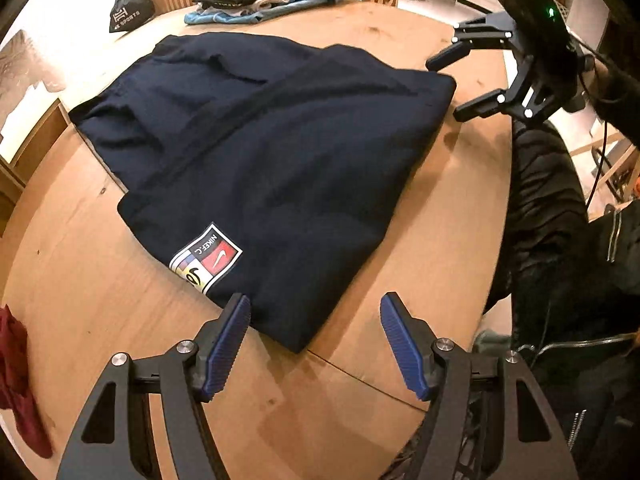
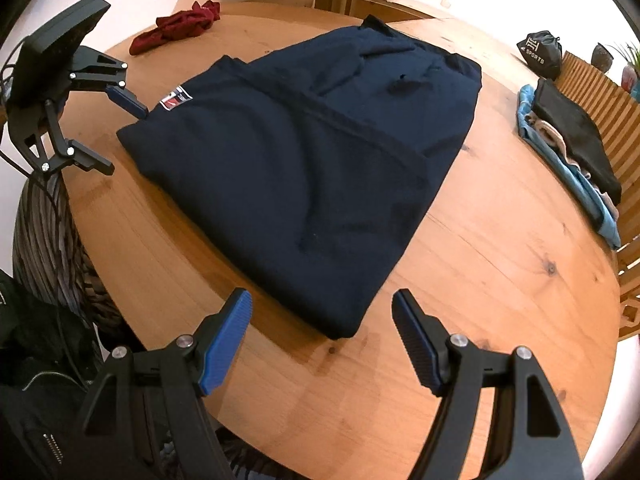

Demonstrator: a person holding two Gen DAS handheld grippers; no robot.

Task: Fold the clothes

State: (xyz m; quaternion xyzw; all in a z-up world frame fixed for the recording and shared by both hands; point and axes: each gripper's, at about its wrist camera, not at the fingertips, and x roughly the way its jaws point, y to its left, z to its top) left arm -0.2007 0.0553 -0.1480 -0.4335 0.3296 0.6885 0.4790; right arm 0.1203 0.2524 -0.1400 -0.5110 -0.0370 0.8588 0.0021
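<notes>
A navy garment (image 2: 304, 168) lies already folded into a flat wedge on the wooden table (image 2: 500, 264), so another fold is judged to be the step in hand. The left gripper (image 1: 316, 344) and the right gripper (image 2: 322, 340) are each held wide and empty at a near corner. Both corners would next need to be pinched and carried across together.

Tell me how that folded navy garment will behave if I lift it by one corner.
The navy garment will probably droop and unfold, since it is soft cloth lying in loose creased layers. It looks fairly thick, so likely heavier than a thin shirt. Pushed across the wooden table, it may bunch rather than slide whole.
</notes>
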